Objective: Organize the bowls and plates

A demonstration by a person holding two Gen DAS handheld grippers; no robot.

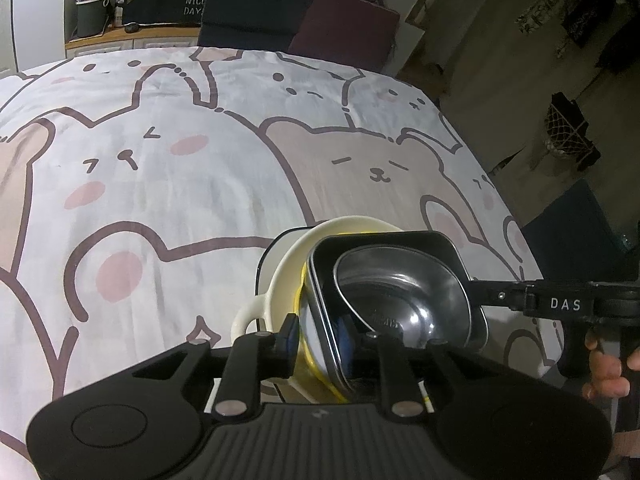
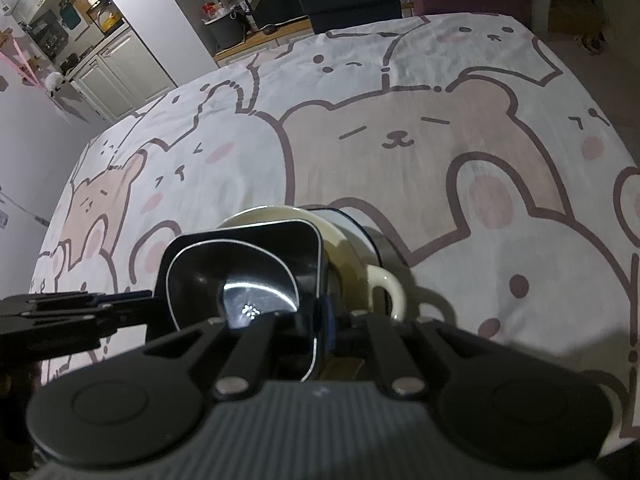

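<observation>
spot: a bench (image 1: 516,240) with a cartoon bear-and-bunny cloth (image 1: 160,160) over it, 2 chairs (image 1: 256,4) at the far side

stack: everything's piled in 1 heap near the front edge of the bench, just in front of both claws

bottom: white dish (image 2: 354,218) with a dark rim, only a sliver of it pokes out at the back

next up: cream bowl (image 1: 288,276), loop handle (image 1: 246,316) sticking out sideways

in between: a thin yellow rim (image 1: 300,300) peeks out between the cream bowl and what's above it, can't say what it belongs to

on top: black square dish (image 1: 400,240), sitting tilted in the cream bowl, with a shiny steel bowl (image 1: 400,292) nested inside it

left claw (image 1: 332,332): pointing down at the near side of the stack, jaws a little way apart, the near rim of the black square dish stands in the gap, and the yellow rim shows between 1 finger and that dish, so it doesn't look pinched

right claw (image 2: 316,320): comes in from the other side, jaws almost together right at the edge of the black square dish; too dark there to tell if they actually squeeze the rim

hand (image 1: 604,364): fingers wrapped round the right claw's grip, seen from the left camera

rest of the cloth: just bears and bunnies
</observation>
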